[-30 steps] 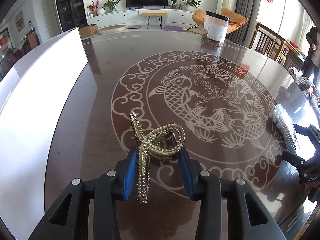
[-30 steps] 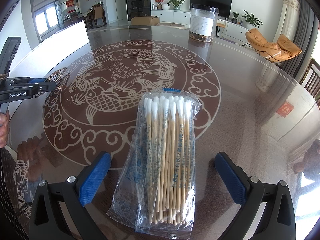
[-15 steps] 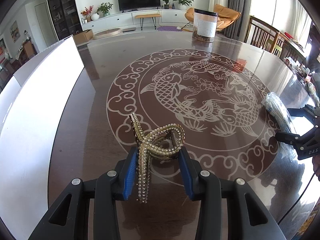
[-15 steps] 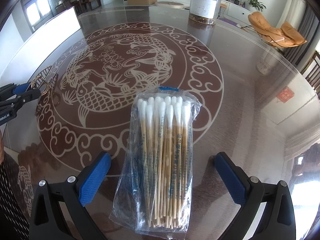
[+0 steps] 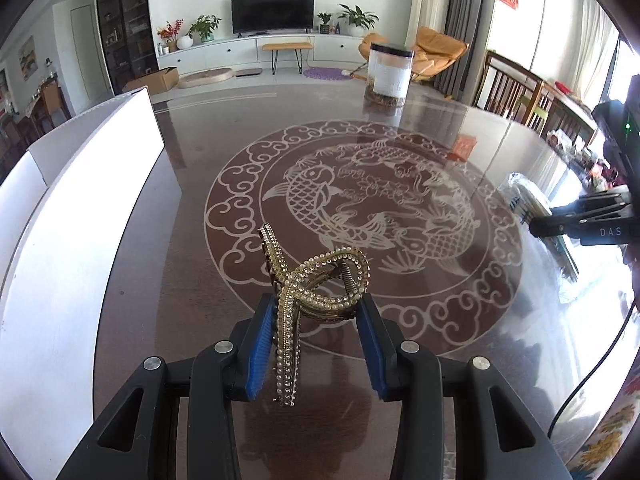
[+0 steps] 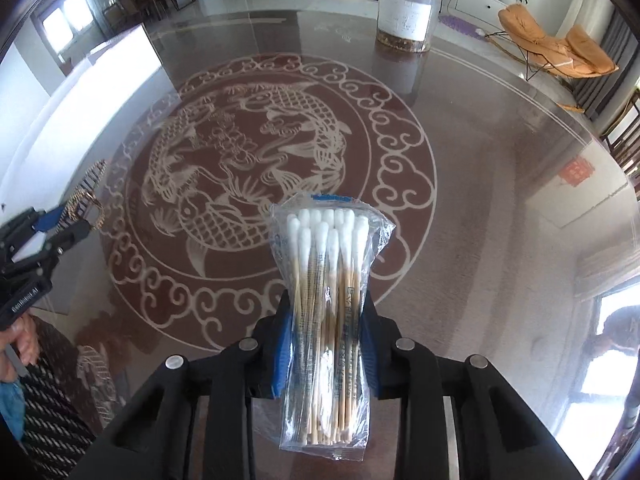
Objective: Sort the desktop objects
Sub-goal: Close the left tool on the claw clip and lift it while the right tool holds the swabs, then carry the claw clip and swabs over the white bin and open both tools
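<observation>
My left gripper (image 5: 316, 336) is shut on a gold rhinestone hair claw clip (image 5: 316, 280), held above the dark table with the fish medallion (image 5: 360, 208). In the right wrist view my right gripper (image 6: 326, 332) is shut on a clear bag of wooden cotton swabs (image 6: 328, 304), squeezed between the blue pads and lifted off the table. That bag (image 5: 532, 208) and the right gripper (image 5: 588, 224) show at the right edge of the left wrist view. The left gripper (image 6: 60, 224) with the clip (image 6: 86, 196) shows at the left of the right wrist view.
A white box (image 5: 76, 216) runs along the table's left side. A clear jar with a black lid (image 5: 390, 74) stands at the far edge, also the jar (image 6: 408, 10) in the right view. Chairs (image 5: 516, 96) line the right side. A hand (image 6: 20, 344) holds the left gripper's handle.
The right gripper's jaws closed on the cotton swab bag and lifted it off the table. The left gripper rose slightly with the hair clip still held.
</observation>
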The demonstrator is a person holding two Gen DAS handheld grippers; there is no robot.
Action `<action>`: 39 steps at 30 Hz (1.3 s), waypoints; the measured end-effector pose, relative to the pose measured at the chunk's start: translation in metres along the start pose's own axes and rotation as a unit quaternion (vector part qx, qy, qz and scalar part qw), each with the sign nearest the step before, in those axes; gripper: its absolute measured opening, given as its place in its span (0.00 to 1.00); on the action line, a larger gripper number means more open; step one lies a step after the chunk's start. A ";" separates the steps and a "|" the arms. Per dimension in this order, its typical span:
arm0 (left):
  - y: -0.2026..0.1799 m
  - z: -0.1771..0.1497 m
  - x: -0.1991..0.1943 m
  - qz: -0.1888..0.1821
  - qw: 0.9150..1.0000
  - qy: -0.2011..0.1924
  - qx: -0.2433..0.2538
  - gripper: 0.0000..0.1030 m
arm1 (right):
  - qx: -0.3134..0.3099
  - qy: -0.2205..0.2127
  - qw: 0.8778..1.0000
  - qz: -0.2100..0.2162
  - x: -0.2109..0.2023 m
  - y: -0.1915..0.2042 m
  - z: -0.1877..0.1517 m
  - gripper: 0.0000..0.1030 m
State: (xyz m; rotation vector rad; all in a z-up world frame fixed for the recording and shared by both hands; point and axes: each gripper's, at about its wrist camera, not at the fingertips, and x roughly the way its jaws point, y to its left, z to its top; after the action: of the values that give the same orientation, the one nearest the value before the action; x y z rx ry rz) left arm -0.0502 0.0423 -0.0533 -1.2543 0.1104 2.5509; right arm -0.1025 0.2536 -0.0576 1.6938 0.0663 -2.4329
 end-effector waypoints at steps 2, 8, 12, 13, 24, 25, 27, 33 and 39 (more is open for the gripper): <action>0.004 0.003 -0.020 -0.004 1.000 -0.020 -0.016 0.40 | 0.010 -0.015 1.000 0.022 -0.019 0.003 0.002 0.29; 0.047 0.008 -0.094 0.007 0.997 -0.074 -0.030 0.40 | -0.039 -0.049 0.996 0.058 -0.062 0.063 0.035 0.29; 0.124 0.011 -0.146 0.062 0.992 -0.087 -0.062 0.40 | -0.081 -0.079 0.987 0.114 -0.083 0.141 0.082 0.29; 0.147 0.011 -0.157 0.078 0.990 -0.086 -0.078 0.40 | -0.094 -0.085 0.983 0.130 -0.085 0.166 0.095 0.29; 0.317 -0.040 -0.139 0.176 0.956 0.020 -0.234 0.40 | -0.243 -0.105 0.933 0.243 -0.062 0.468 0.151 0.29; 0.321 -0.048 -0.130 0.177 0.953 0.036 -0.243 0.40 | -0.250 -0.094 0.933 0.240 -0.048 0.485 0.148 0.30; 0.325 -0.065 -0.112 0.172 0.947 0.056 -0.266 0.40 | -0.266 -0.066 0.934 0.227 -0.016 0.513 0.144 0.30; 0.336 -0.082 -0.094 0.182 0.934 0.075 -0.300 0.54 | -0.264 -0.010 0.944 0.198 0.052 0.541 0.138 0.72; 0.318 -0.067 -0.114 0.228 0.934 0.032 -0.275 0.79 | -0.251 -0.042 0.948 0.193 0.038 0.528 0.159 0.93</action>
State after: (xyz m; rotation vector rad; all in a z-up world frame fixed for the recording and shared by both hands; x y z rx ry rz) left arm -0.0273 -0.2998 -0.0244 -1.6718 -0.3717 3.0676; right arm -0.1731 -0.2915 -0.0034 1.2422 0.2868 -1.9770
